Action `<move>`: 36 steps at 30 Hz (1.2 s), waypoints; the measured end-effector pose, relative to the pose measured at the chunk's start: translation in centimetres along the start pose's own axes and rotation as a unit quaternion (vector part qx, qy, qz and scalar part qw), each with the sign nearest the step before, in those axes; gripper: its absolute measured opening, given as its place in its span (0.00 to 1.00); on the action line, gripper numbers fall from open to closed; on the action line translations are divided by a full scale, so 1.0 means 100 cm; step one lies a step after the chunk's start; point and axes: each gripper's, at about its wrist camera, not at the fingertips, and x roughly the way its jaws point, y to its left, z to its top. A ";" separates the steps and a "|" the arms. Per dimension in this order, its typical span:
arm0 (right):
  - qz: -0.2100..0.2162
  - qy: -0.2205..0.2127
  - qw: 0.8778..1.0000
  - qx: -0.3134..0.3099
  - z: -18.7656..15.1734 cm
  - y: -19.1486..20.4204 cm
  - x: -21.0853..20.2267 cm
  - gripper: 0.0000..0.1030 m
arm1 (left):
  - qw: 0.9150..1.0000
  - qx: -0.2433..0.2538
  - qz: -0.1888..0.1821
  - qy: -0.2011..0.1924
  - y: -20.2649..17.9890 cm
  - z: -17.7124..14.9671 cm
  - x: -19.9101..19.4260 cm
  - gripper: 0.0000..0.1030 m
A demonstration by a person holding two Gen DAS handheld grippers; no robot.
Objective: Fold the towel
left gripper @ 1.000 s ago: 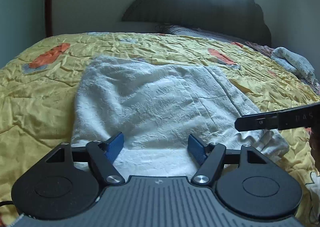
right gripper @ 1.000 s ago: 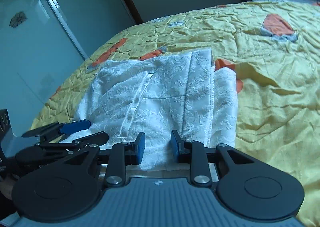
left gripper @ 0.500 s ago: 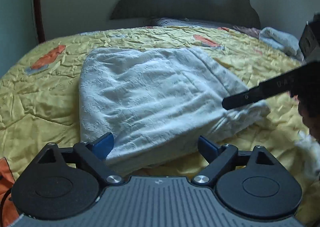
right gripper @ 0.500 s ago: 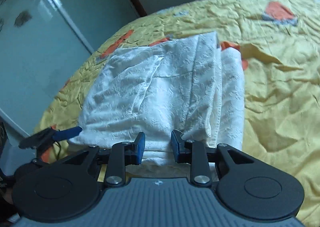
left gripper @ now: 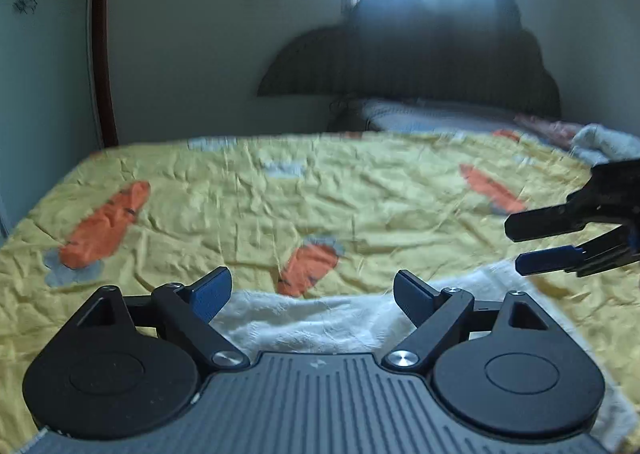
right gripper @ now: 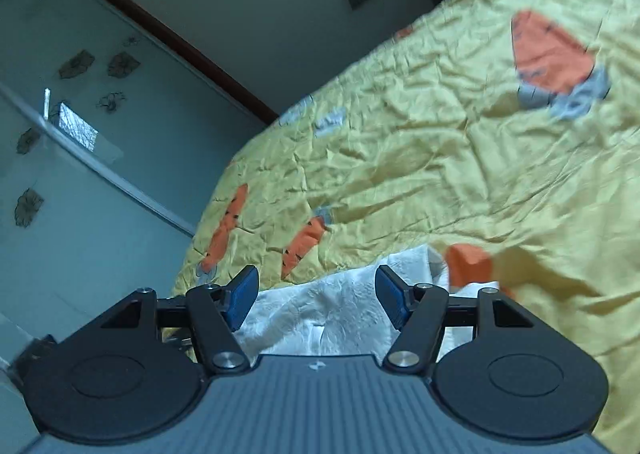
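Note:
The white textured towel [left gripper: 312,324] lies on the yellow bedspread [left gripper: 360,205]; only its far edge shows, low in both views. My left gripper [left gripper: 312,292] stands open above that edge, nothing between its blue pads. In the right wrist view the towel [right gripper: 332,318] shows as a crumpled strip under my right gripper [right gripper: 318,294], which is open and empty too. In the left wrist view the right gripper [left gripper: 520,246] comes in from the right edge, its fingers apart just above the towel's right corner. Most of the towel is hidden beneath the gripper bodies.
The bedspread [right gripper: 480,157] carries orange carrot prints and fills the middle ground. A dark headboard [left gripper: 420,65], a pillow [left gripper: 420,113] and a pale bundled cloth [left gripper: 604,141] lie at the far end. A glass wardrobe door [right gripper: 80,173] with flower decals stands left of the bed.
Both views have swung up, so the towel has dropped from mid-frame to the bottom edge. The right gripper's jaws have widened from a narrow gap. The left gripper stays open.

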 end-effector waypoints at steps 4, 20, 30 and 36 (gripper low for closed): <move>-0.013 0.012 0.999 0.048 -0.013 -0.037 0.016 0.55 | 0.997 -0.052 0.002 0.057 0.014 -0.022 0.041 0.88; -0.021 0.041 0.997 -0.067 -0.101 0.000 -0.051 0.56 | 0.996 -0.054 -0.029 0.058 -0.013 -0.051 -0.057 0.92; 0.011 -0.005 1.000 0.007 -0.084 -0.029 -0.096 0.57 | 0.983 -0.157 -0.059 0.075 0.016 -0.077 -0.077 0.94; 0.028 0.068 0.995 0.072 -0.091 -0.057 -0.081 0.57 | 0.973 -0.204 -0.073 0.078 0.032 -0.085 -0.086 0.94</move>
